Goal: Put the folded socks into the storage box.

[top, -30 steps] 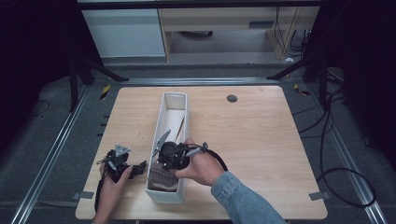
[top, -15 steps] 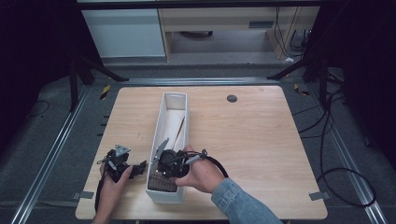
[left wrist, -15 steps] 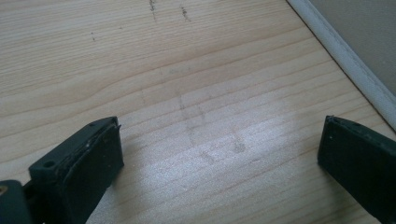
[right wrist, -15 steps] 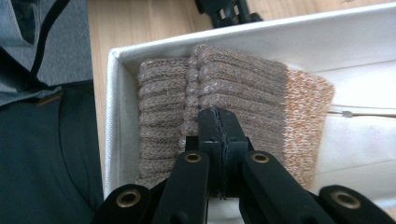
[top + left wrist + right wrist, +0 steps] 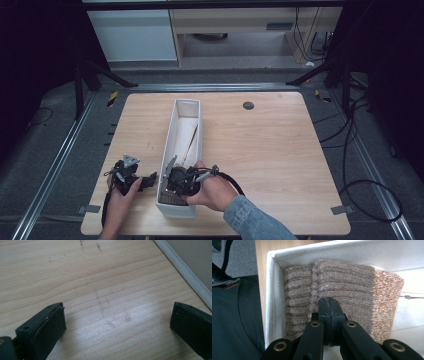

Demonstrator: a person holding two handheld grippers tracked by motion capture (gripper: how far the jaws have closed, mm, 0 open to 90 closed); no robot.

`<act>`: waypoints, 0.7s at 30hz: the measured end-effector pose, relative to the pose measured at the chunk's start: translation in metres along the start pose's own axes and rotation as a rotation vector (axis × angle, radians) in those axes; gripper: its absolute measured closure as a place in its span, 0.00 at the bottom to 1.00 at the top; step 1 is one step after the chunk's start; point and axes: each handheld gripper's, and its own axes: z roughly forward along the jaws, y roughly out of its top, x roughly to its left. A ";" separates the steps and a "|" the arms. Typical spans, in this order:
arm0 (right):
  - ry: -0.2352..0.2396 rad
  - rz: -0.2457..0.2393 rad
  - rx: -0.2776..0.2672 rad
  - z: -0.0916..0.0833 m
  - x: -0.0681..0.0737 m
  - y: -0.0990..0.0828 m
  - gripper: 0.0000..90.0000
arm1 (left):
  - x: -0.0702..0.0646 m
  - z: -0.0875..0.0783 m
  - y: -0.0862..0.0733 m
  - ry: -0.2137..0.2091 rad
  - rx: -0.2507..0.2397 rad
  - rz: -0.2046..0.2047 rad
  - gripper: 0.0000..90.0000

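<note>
— Under the right tool (image 5: 329, 302), what lies there?
— A folded knitted sock (image 5: 342, 290), at the near end of the white bin (image 5: 272, 290). Its jaws are pressed together with nothing between them, tips on the knit.
— And the left tool (image 5: 117, 322)?
— Jaws wide apart over bare table (image 5: 100, 277), holding nothing, just beside the bin's wall.

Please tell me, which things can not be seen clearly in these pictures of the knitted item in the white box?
- High view: the knitted item is mostly hidden by the right gripper and hand.
- Right gripper view: the closed jaws of the right gripper cover part of the knit; whether they pinch any fabric cannot be told.
- High view: the thin stick in the white box is too small to identify.
</note>
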 end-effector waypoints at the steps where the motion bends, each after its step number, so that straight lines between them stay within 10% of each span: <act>1: -0.003 -0.003 0.002 0.001 0.000 0.000 1.00 | 0.000 0.000 0.000 0.000 0.000 -0.001 0.00; 21: 0.004 0.002 0.011 0.006 -0.002 -0.002 1.00 | 0.000 0.000 0.000 0.002 -0.001 0.000 0.00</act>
